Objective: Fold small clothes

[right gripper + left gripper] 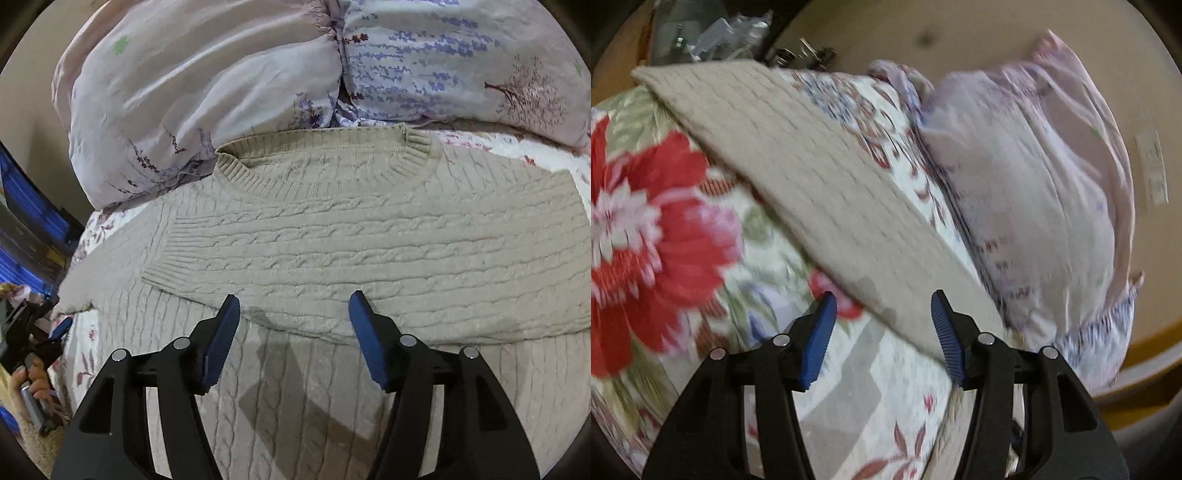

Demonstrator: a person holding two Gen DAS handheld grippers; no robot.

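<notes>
Fingers [364, 332] apart, beige cable-knit sweater [332, 236] seemingly part-folded, sleeve across

black tongs [294, 310], ribbed blue pads [364, 339] (silver rivets)

Beige cable-knit sweater [332, 236] — flat, collar up, sleeve folded across the chest

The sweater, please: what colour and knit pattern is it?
Beige cable knit sweater, clearest in the right wrist view.
</notes>
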